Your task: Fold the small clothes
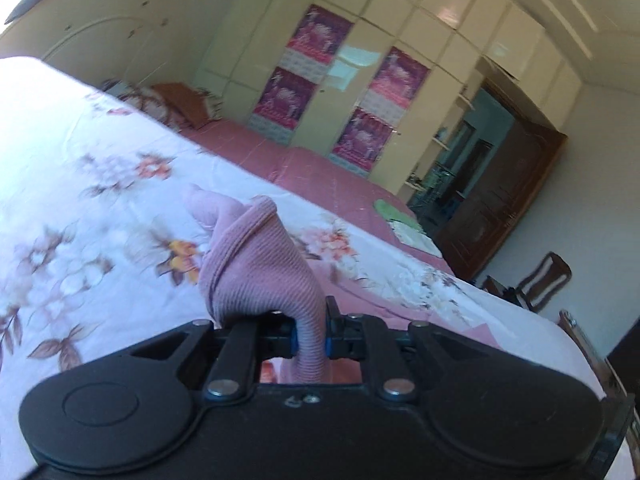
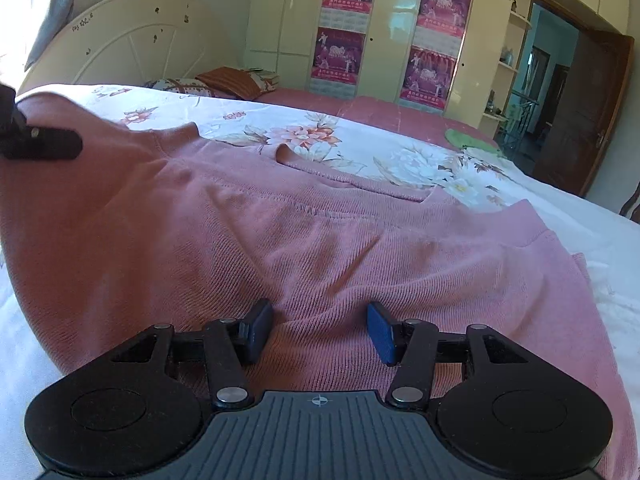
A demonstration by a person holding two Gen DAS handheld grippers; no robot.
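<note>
left wrist: low, tilted | right wrist: low, level | shared: wardrobe (image 1: 400, 40) (image 2: 392, 20)

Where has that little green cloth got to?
In the right wrist view the green cloth lies on the far right of the bed, on the pink sheet beyond the floral bedspread, near the open wooden door.

You're working in a home bedroom: a wide bed (image 2: 400, 120) with a floral sheet (image 2: 328, 140) over a pink cover, and a cream arched headboard (image 2: 132, 40) with pillows (image 2: 228, 80) against it. Behind it stands a glossy cream wardrobe wall (image 2: 392, 20) hung with pink calendar posters (image 2: 440, 8). To your right a dark wooden door (image 2: 584, 112) stands open.
</note>
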